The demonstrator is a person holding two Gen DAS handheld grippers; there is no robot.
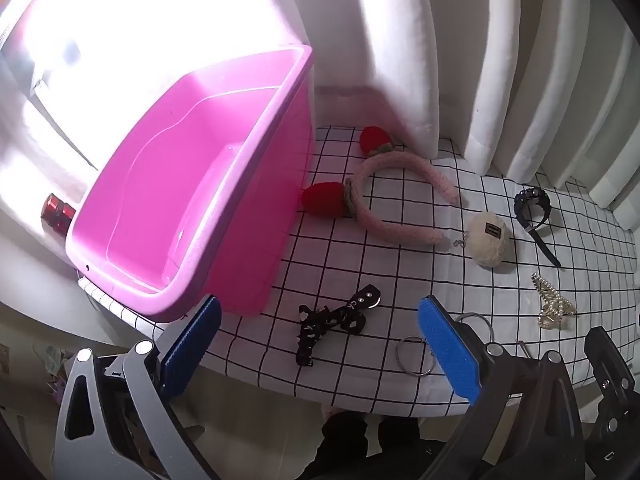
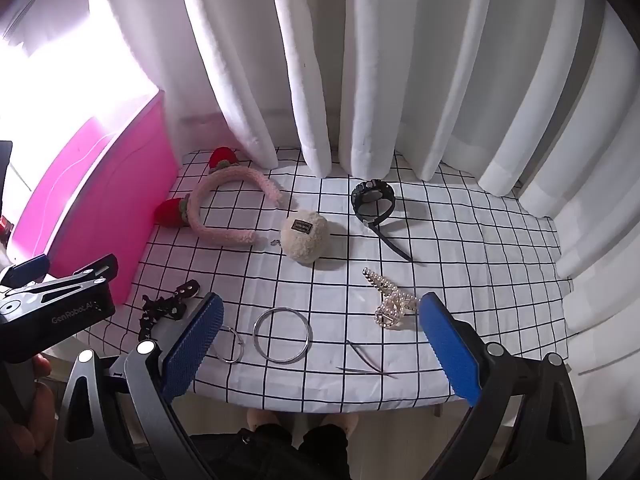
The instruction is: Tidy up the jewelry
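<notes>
Checked-cloth counter (image 2: 460, 240) fills mid-frame. Empty pink plastic bin (image 1: 168, 184) upper left. Fluffy pink strawberry headband (image 2: 224, 208) beside it, black wristwatch (image 2: 374, 200) upper centre, silver bangle (image 2: 283, 334) low centre. Left tool (image 1: 320, 344) and right tool (image 2: 320, 340): fingers spread wide, holding nothing.

"GenRoboLA" partly readable on left gripper (image 2: 24, 276) body, "ck" on black choker (image 1: 344, 316)

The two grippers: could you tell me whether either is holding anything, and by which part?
Nothing is held: the left gripper and right gripper are both open and empty.
</notes>
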